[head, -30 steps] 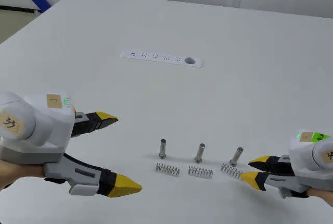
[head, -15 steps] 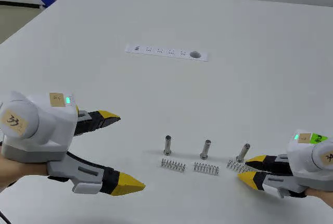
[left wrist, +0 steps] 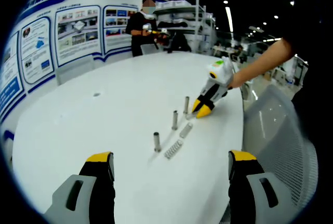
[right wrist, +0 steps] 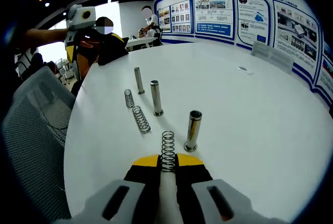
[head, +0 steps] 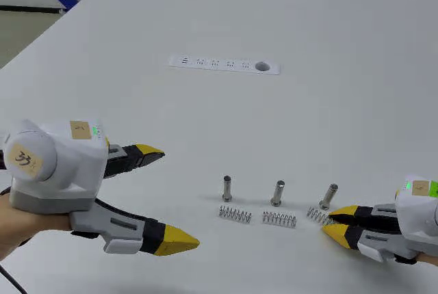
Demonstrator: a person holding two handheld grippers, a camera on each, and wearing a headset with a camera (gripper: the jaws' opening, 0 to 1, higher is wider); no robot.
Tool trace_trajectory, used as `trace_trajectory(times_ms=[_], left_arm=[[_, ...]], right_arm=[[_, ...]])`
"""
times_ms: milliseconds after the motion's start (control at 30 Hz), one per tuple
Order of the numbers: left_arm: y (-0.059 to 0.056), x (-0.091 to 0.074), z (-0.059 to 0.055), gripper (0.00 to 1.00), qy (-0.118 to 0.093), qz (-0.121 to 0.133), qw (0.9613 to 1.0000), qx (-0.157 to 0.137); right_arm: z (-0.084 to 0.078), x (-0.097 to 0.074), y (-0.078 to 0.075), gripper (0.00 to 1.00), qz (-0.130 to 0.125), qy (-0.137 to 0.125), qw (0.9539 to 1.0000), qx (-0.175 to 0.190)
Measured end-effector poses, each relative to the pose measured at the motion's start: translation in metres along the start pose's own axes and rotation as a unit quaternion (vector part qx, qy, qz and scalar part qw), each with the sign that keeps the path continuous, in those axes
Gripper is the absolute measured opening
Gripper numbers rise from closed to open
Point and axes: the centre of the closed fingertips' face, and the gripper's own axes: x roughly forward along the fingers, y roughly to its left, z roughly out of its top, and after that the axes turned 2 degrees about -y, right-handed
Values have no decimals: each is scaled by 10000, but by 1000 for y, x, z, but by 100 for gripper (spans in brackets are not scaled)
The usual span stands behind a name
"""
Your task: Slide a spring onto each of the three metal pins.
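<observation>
Right gripper [head: 330, 221]: has closed in since a second ago; its jaws have narrowed and now pinch the near end of the nearest spring [right wrist: 167, 148], which lies flat on the tabletop [head: 205, 116] straight ahead of the tips.
Nearest pin [right wrist: 192, 129]: upright, just ahead and right of those tips, beside that spring.
Middle spring [right wrist: 140, 120], far spring [right wrist: 128, 98]: unmoved, farther ahead and left.
Left gripper [head: 176, 197]: still spread wide, holding nothing, pins well ahead of it.
</observation>
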Motion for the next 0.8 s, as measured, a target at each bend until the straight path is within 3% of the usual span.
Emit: trace_trajectory(times_ms=[67,233,567,667,800], left_arm=[[-1,0,1,93,8,-9,10000,15],[-3,0,2,93,22,-22,10000,13],[-1,-5,20,90,-142,-31,9998,154],[-3,-3,23,89,-176,-61,9996,205],[-9,4,26,88,-195,-162,9993,260]], right_arm=[[1,0,1,12,-6,-67,9996,-260],[2,0,0,11,-43,-163,9998,-145],[-1,-8,1,11,-226,62,9997,-63],[5,-15,6,11,-200,53,9997,-131],[27,-30,10,11,-194,-57,9991,-368]])
